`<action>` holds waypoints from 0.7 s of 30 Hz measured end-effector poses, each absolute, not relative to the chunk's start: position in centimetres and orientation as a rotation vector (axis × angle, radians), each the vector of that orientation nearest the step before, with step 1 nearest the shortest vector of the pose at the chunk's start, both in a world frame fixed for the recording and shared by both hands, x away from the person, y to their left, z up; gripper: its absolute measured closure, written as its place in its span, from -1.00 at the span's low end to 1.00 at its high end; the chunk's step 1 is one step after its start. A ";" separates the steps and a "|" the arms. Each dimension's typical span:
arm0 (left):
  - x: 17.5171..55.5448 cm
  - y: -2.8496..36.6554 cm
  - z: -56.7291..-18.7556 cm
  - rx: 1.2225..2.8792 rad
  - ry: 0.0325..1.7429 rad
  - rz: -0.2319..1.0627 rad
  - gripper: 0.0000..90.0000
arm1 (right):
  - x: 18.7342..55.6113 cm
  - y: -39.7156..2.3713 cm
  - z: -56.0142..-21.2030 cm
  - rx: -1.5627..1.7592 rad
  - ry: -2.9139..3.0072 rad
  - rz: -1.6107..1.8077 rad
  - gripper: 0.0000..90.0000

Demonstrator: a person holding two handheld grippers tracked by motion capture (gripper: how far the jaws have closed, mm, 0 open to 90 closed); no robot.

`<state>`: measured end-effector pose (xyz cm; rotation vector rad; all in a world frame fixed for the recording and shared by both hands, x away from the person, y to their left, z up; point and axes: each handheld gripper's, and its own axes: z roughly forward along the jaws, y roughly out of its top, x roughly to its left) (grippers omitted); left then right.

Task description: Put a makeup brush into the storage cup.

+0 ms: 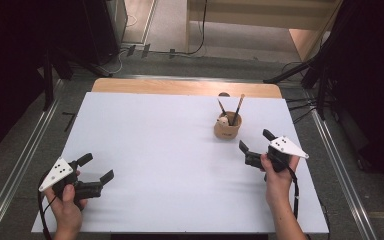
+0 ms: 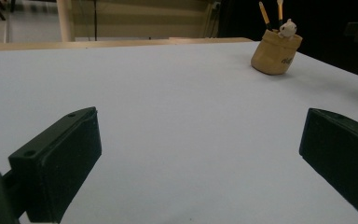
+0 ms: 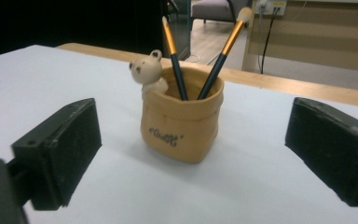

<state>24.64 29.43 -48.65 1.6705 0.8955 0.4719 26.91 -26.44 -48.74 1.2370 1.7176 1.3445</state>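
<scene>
A tan, bag-shaped holder (image 1: 227, 129) (image 3: 181, 123) (image 2: 276, 52) stands upright on the white table (image 1: 180, 165), right of centre. Two brushes (image 3: 173, 56) with dark handles and gold ferrules lean in it, and a small white bear figure (image 3: 148, 72) perches on its rim. My right gripper (image 1: 255, 141) (image 3: 191, 149) is a short way in front and to the right of the holder, pointing at it, open, not touching it. My left gripper (image 1: 96, 168) (image 2: 200, 158) is low over the near left of the table, open, nothing between its jaws.
The white sheet covers a wooden tabletop whose strip (image 1: 185, 87) shows at the far edge. Beyond it are floor cables (image 1: 200, 45) and dark stands (image 1: 325, 75). Metal rails (image 1: 25, 160) run along both sides of the table.
</scene>
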 end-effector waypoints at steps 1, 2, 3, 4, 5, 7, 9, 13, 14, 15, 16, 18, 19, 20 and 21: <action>24.7 29.4 -48.6 1.671 0.895 0.471 -1.00 | 26.7 -26.5 -48.9 1.234 1.718 1.351 -0.96; 24.7 29.4 -48.6 1.671 0.893 0.472 -1.00 | 26.6 -26.5 -49.1 1.232 1.731 1.343 -0.97; 24.6 29.3 -48.6 1.670 0.893 0.470 -1.00 | 26.5 -26.5 -49.2 1.227 1.744 1.332 -1.00; 24.6 29.3 -48.6 1.666 0.892 0.469 -1.00 | 26.3 -26.6 -49.2 1.228 1.742 1.332 -1.00; 24.6 29.3 -48.5 1.667 0.891 0.470 -1.00 | 26.1 -26.7 -49.3 1.229 1.737 1.343 -1.00; 24.6 29.4 -48.4 1.664 0.889 0.472 -1.00 | 25.6 -26.9 -49.5 1.230 1.735 1.345 -1.00; 24.6 29.5 -48.4 1.662 0.888 0.475 -1.00 | 24.9 -27.1 -49.8 1.227 1.740 1.345 -1.00; 24.6 29.5 -48.3 1.658 0.888 0.476 -1.00 | 23.8 -27.6 -50.4 1.251 1.738 1.341 -1.00; 24.6 29.4 -48.3 1.659 0.887 0.476 -1.00 | 23.4 -27.8 -50.5 1.253 1.735 1.344 -1.00; 24.6 29.4 -48.3 1.662 0.887 0.480 -1.00 | 23.2 -27.9 -50.5 1.252 1.734 1.340 -1.00; 24.6 29.3 -48.2 1.659 0.888 0.478 -1.00 | 23.0 -28.0 -50.6 1.252 1.734 1.335 -1.00; 24.6 29.2 -48.2 1.661 0.884 0.479 -1.00 | 22.7 -28.2 -50.7 1.260 1.736 1.346 -1.00; 24.6 29.1 -48.2 1.662 0.885 0.479 -1.00 | 22.6 -28.2 -50.8 1.259 1.737 1.342 -1.00; 24.6 29.0 -48.2 1.660 0.884 0.477 -1.00 | 22.4 -28.3 -50.9 1.259 1.741 1.342 -1.00; 24.6 28.9 -48.2 1.667 0.883 0.479 -1.00 | 22.3 -28.3 -50.9 1.263 1.742 1.345 -1.00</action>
